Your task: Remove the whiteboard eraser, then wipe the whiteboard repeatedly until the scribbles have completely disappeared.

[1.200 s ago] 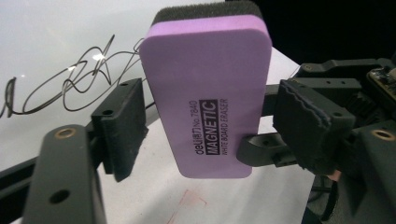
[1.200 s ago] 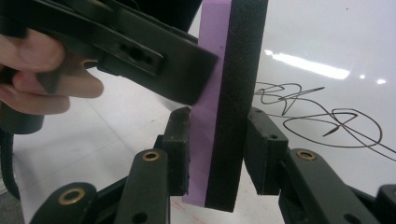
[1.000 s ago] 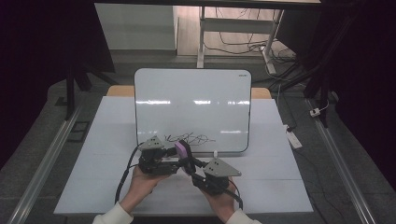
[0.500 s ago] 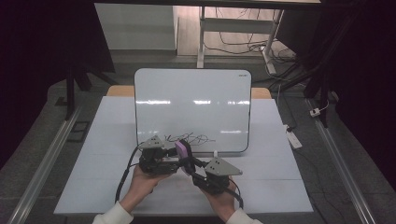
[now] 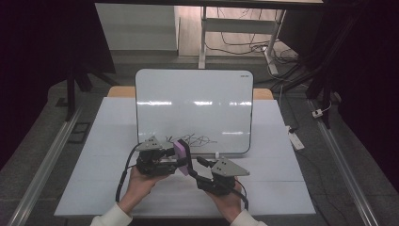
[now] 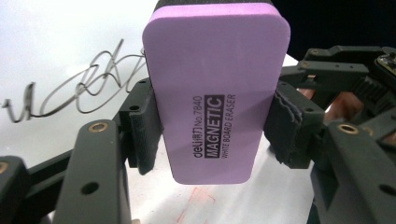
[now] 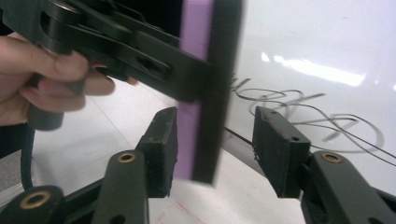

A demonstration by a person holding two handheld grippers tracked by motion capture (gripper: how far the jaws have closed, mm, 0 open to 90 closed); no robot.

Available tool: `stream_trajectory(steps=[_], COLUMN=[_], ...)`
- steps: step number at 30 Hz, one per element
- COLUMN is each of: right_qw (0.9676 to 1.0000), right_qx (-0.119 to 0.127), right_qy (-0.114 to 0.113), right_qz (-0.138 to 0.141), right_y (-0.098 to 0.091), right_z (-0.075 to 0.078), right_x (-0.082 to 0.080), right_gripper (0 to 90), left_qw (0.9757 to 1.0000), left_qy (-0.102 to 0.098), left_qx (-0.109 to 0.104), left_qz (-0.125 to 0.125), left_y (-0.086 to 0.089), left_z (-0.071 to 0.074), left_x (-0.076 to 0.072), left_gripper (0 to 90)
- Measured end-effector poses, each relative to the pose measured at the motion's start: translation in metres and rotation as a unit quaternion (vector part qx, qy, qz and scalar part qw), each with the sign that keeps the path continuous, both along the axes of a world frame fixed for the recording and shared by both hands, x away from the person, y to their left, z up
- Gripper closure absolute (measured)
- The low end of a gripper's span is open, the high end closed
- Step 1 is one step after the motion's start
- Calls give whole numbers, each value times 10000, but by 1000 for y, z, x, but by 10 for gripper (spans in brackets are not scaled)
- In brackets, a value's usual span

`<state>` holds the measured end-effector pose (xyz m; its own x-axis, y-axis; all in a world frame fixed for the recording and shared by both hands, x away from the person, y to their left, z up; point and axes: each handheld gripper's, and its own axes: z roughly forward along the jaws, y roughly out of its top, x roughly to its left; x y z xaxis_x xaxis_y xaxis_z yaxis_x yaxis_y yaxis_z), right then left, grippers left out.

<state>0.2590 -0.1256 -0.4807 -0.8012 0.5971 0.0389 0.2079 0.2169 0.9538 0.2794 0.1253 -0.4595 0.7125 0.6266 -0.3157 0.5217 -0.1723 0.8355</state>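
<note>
eraser (image 6: pixel 215 88), purple with a dark felt back, stands upright, pinched at its two long edges between the jaws of the left gripper (image 5: pixel 175 157), just in front of the scribble (image 5: pixel 190 140) on the whiteboard (image 5: pixel 194 99) that stands on the white table (image 5: pixel 113 122). right gripper (image 7: pixel 215 142) has its jaws spread, one on each side of the eraser's lower end; its left pad lies against or just beside the purple face and its right pad stands apart from the felt

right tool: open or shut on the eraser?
Open. The right tool's jaws straddle the purple eraser, a gap showing beside one pad; the left tool clamps it.
</note>
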Motion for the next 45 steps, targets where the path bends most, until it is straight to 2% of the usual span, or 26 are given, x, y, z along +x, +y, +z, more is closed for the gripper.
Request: stream_trajectory(steps=[3, 9, 10, 11, 15, 18, 21, 23, 25, 29, 35, 41, 42, 43, 44, 45], right_qw=[10000, 9988, 9988, 9978, 9959, 9939, 9917, 9909, 9914, 9915, 9920, 9916, 9916, 9915, 9915, 9915], right_qx=[-35, -308, -308, -474, -517, -543, -663, -720, -723, -887, -888, -889, -889, -904, -904, -916], right_qy=[85, 316, 316, 239, 286, 372, 383, 352, 363, 232, 211, 238, 238, 252, 252, 257], right_qz=[-18, -191, -191, -386, -687, -886, -1030, -1078, -1031, -923, -868, -906, -906, -896, -896, -885], right_y=[-18, -63, -63, -77, -105, -124, -137, -143, -145, -143, -144, -145, -145, -144, -144, -144], right_z=[2, 0, 0, -2, -6, -10, -14, -16, -17, -19, -17, -18, -18, -19, -19, -20], right_x=[3, 13, 13, 12, 10, 10, 11, 13, 16, 17, 17, 18, 18, 18, 18, 18], right_gripper=[435, 413, 413, 412, 409, 404, 399, 397, 390, 377, 374, 375, 375, 375, 375, 375], left_qw=[10000, 9997, 9996, 9993, 9989, 9985, 9982, 9976, 9974, 9963, 9937, 9891, 9891, 9868, 9868, 9844], left_qy=[-59, -194, -235, -277, -326, -338, -345, -347, -350, -397, -592, -721, -721, -756, -756, -807], left_qx=[21, 118, 160, 214, 277, 322, 334, 403, 436, 565, 752, 1063, 1063, 1196, 1196, 1320], left_qz=[58, 84, 91, 104, 167, 302, 352, 436, 454, 513, 578, 717, 717, 788, 788, 838], left_y=[6, 15, 16, 19, 24, 30, 34, 38, 38, 38, 37, 36, 36, 36, 36, 36], left_z=[2, 5, 5, 6, 8, 8, 8, 9, 10, 11, 19, 22, 22, 22, 22, 24], left_x=[-1, -6, -8, -10, -11, -10, -9, -9, -9, -9, -11, -8, -8, -5, -5, -3], left_gripper=[412, 412, 412, 412, 412, 412, 411, 411, 412, 411, 411, 412, 412, 411, 412, 412])
